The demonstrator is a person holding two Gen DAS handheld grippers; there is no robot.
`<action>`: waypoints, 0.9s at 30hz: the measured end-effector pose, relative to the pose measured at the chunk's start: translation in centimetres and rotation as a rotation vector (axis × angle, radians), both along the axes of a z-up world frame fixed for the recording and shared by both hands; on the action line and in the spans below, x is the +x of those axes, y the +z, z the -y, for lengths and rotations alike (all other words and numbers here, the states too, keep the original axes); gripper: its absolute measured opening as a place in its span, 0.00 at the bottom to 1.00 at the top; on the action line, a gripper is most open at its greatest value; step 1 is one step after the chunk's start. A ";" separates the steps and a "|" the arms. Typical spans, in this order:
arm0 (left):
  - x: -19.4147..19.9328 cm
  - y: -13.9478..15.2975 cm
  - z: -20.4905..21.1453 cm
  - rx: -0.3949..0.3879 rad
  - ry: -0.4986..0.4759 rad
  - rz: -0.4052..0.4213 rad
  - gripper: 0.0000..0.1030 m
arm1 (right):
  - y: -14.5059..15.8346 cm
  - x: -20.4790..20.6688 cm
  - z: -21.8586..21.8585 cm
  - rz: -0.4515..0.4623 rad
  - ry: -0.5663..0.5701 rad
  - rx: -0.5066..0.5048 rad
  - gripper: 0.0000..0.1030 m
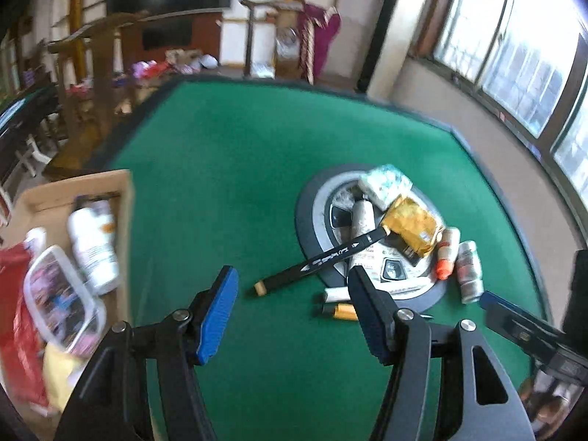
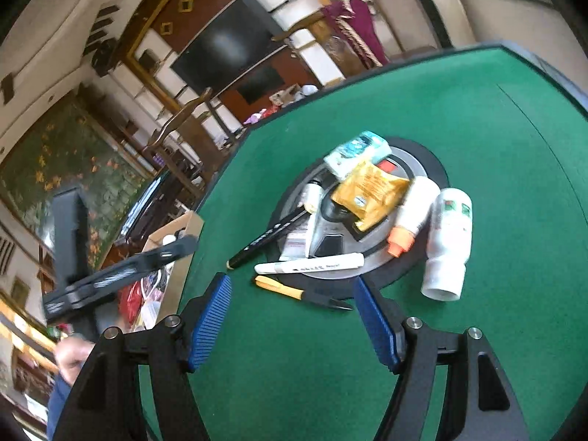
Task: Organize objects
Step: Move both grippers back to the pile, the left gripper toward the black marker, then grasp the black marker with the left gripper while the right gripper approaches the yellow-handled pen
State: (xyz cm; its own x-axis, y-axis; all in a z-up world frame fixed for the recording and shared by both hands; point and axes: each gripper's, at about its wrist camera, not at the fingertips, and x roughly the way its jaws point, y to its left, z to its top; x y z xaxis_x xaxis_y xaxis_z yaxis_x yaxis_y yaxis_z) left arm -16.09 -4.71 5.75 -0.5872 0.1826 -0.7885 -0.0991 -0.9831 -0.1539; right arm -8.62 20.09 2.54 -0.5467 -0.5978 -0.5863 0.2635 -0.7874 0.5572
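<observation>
Green tabletop [image 2: 477, 117] carries two markers, black [image 2: 268, 237] and white [image 2: 310, 265]; at nine o'clock, one cardboard box [image 1: 125, 220], contents blurred. Left gripper [image 1: 294, 312] and right gripper [image 2: 294, 316] both gape, empty.

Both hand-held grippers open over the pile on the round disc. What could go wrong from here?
1. The black marker leans on the disc's rim with one end under the yellow packet; pulling it may drag the packet off.
2. The white bottle and the orange-capped bottle lie on their sides, touching; nudging one may roll the other.
3. The white marker and the yellow-handled tool lie close together, so the right hand-held gripper may catch both.
</observation>
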 end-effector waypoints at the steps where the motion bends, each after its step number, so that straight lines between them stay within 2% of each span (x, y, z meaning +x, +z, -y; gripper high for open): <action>1: -0.9 -0.6 -0.7 -0.020 -0.021 0.021 0.59 | -0.1 -0.1 -0.2 0.005 -0.002 -0.002 0.73; 5: -3.8 -2.3 -2.6 -0.071 -0.094 0.054 0.59 | 0.0 -0.3 -1.4 -0.005 -0.022 -0.012 0.73; 7: -4.6 -2.4 -3.1 -0.026 -0.132 0.054 0.59 | -0.1 -0.5 -1.8 -0.011 -0.049 -0.007 0.73; 9: -5.0 -2.9 -3.6 -0.030 -0.167 0.061 0.59 | -0.5 -0.9 -1.9 -0.001 -0.060 0.007 0.73; 11: -5.3 -3.5 -4.1 -0.070 -0.180 0.068 0.59 | -0.8 -1.2 -2.1 0.010 -0.073 0.002 0.73; 15: -6.0 -5.3 -4.1 -0.041 -0.178 0.121 0.59 | -1.4 -1.6 -2.1 0.030 -0.071 0.006 0.73; 17: -5.9 -6.2 -4.0 -0.052 -0.151 0.141 0.41 | -1.6 -1.6 -2.2 0.033 -0.071 0.000 0.73; 19: -5.4 -6.5 -3.8 -0.070 -0.114 0.149 0.17 | -1.6 -1.5 -2.4 0.034 -0.076 -0.012 0.73; 23: -3.3 -6.6 -3.5 -0.055 -0.066 0.198 0.14 | -1.2 -1.4 -2.2 0.021 -0.069 -0.006 0.73; 25: -2.8 -6.7 -4.0 -0.091 -0.061 0.197 0.14 | -1.1 -1.3 -1.6 0.011 -0.054 0.018 0.73; 27: -3.4 -6.9 -4.4 -0.168 -0.012 0.176 0.14 | -1.2 -1.4 -0.7 0.004 -0.016 0.058 0.72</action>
State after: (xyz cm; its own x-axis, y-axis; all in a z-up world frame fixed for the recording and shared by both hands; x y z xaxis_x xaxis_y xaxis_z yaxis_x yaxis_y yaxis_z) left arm -19.46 -0.33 -1.15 -0.4370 0.0469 -0.8982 -0.0974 -0.9952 -0.0045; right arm -10.00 20.82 1.38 -0.5536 -0.5537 -0.6220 0.2482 -0.8227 0.5114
